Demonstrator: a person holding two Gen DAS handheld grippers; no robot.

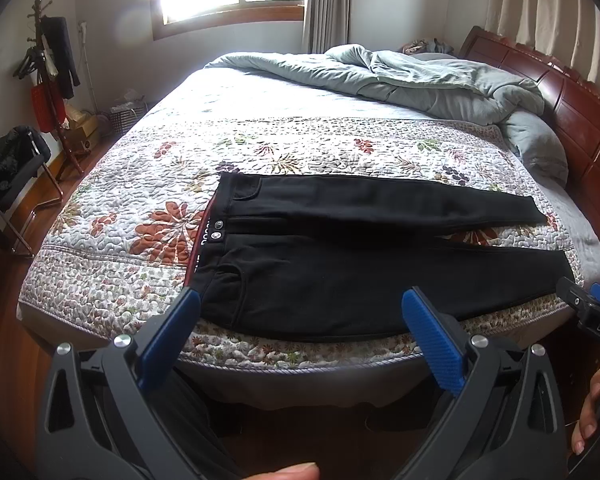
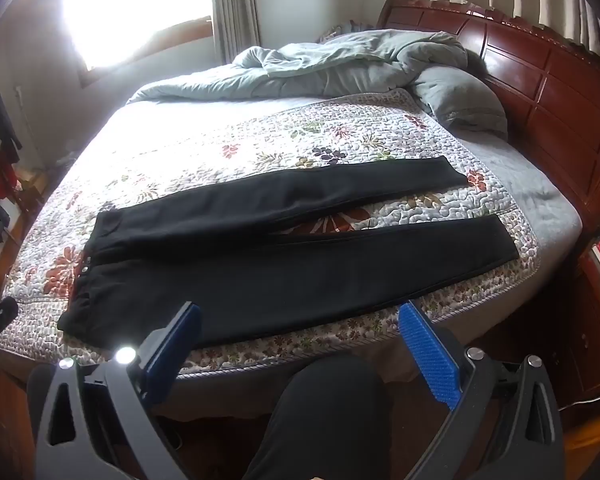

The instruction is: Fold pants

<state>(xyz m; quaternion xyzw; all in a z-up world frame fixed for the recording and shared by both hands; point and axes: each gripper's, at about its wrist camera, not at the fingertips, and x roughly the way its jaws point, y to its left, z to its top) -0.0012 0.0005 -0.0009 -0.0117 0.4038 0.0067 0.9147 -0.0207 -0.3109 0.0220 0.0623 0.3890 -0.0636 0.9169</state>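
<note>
A pair of black denim pants (image 1: 340, 256) lies flat and unfolded on the floral quilted bedspread (image 1: 140, 184), waistband toward the left, both legs stretching right. The left claw (image 1: 304, 308) hovers released just short of the waistband corner. The right claw (image 2: 300, 320) hangs released before the nearer leg, touching nothing.

Black pants (image 1: 340, 264) flat on quilt, unfolded, legs spread apart.
</note>
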